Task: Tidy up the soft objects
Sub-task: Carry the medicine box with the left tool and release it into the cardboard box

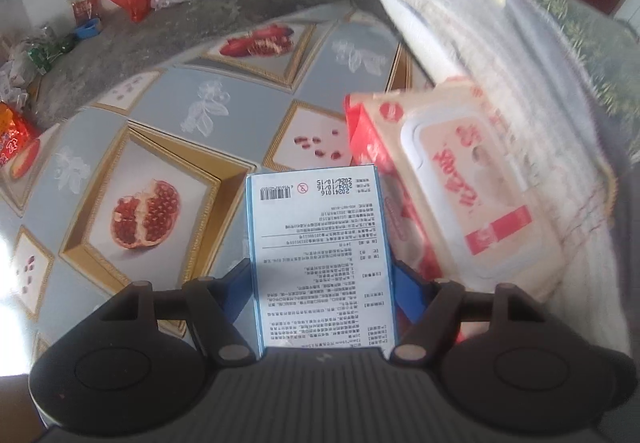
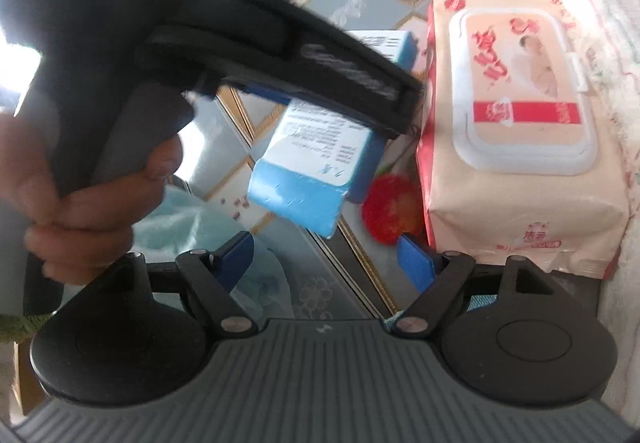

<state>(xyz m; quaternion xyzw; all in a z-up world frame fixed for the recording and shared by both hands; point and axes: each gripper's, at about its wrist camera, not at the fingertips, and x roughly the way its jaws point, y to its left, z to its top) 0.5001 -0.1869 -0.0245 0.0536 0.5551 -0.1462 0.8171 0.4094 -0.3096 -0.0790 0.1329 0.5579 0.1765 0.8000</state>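
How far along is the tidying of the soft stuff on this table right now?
Looks done: the wipes pack lies beside the white towel. In hand: the left gripper grips the blue packet. Left: placing that packet; the right gripper is open and empty.

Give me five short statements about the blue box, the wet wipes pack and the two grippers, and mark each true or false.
1. The blue box sits between the left gripper's fingers. True.
2. The right gripper is clamped on the wet wipes pack. False: its jaws stand open with nothing between them.
3. The wipes pack's white flip lid faces up. True.
4. The wipes pack lies to the left of the blue box in the left wrist view. False: it lies to the right.
5. The tablecloth shows pomegranates. True.
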